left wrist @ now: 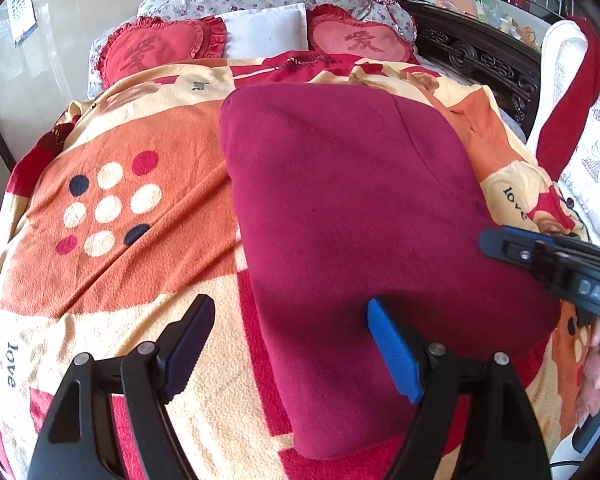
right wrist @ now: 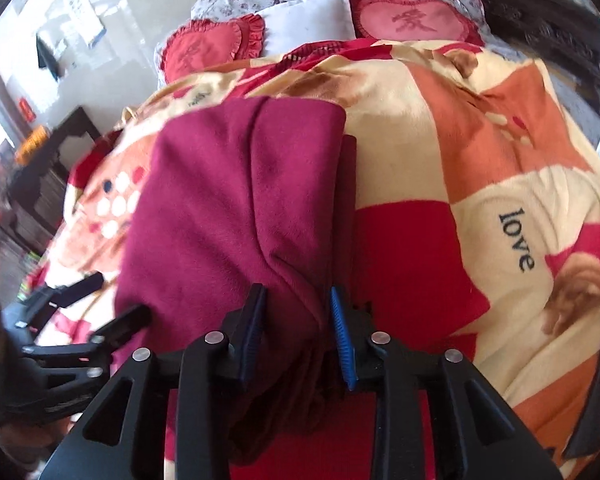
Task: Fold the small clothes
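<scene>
A maroon fleece garment (left wrist: 352, 200) lies folded into a thick rectangle on the patterned blanket (left wrist: 112, 280). My left gripper (left wrist: 290, 304) hovers open over the garment's near left edge, its blue finger above the cloth and its black finger above the blanket. Nothing sits between its pads. At the garment's near right edge, my right gripper (right wrist: 296, 320) has its jaws only a narrow gap apart. A bunched fold of the garment (right wrist: 236, 200) fills that gap and creases run out from it. The left wrist view shows the right gripper (left wrist: 488, 240) from the side.
Two red heart cushions (left wrist: 160, 48) and a white pillow (left wrist: 268, 32) lie at the head of the bed. A dark carved bed frame (left wrist: 480, 60) runs along the right, with a white chair draped in red cloth (left wrist: 568, 120) beyond it. Dark furniture (right wrist: 48, 168) stands at the left.
</scene>
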`<state>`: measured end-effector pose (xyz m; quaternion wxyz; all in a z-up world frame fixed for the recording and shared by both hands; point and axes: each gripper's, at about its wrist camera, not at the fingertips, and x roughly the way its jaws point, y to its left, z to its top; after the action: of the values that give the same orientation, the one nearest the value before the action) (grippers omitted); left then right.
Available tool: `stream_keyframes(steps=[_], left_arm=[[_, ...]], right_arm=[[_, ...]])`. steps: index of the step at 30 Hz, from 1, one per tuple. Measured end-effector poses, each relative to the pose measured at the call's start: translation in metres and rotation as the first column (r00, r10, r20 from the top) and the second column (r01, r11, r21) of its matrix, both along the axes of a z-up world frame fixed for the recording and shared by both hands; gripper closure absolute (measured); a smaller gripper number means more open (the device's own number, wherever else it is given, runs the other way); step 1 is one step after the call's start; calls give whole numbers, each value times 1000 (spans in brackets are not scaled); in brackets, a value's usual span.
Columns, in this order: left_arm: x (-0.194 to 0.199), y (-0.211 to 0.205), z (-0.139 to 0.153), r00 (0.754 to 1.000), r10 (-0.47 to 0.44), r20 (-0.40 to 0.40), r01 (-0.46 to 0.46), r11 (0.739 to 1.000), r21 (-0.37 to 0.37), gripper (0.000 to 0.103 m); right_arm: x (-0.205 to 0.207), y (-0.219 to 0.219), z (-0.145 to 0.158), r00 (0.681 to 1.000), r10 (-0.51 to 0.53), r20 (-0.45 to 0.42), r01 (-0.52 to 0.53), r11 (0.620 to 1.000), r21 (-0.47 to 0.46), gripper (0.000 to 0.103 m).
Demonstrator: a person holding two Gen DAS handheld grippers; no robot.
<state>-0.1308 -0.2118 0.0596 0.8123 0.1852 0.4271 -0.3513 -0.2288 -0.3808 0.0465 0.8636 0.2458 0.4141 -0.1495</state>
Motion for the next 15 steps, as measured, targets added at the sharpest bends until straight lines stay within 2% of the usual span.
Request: stream_keyframes(steps=[4,8,10,14,15], left_arm=[[2,4,-2,998,4,-56,-5,1000,-29,20],[1,5,-12,996,4,-85,-6,1000,-31,15],[0,5,-15,995,-3,-101,0,1000,-30,15],[3,10,-10,993,-18,-117,10,998,-68,15],[5,12,-7,992,-19,-125,8,996,-89,15]], right_arm=[[-13,9,9,999,-8,39,8,1000,-13,91],[-16,16,-21,1000,-2,-15,2,1000,23,91],[-16,17,-29,1000,-3,-11,3,1000,31,90],[-20,12,-16,1000,7,18,-8,999,46,90],[-21,8,-11,999,3,42,-5,998,57,86]])
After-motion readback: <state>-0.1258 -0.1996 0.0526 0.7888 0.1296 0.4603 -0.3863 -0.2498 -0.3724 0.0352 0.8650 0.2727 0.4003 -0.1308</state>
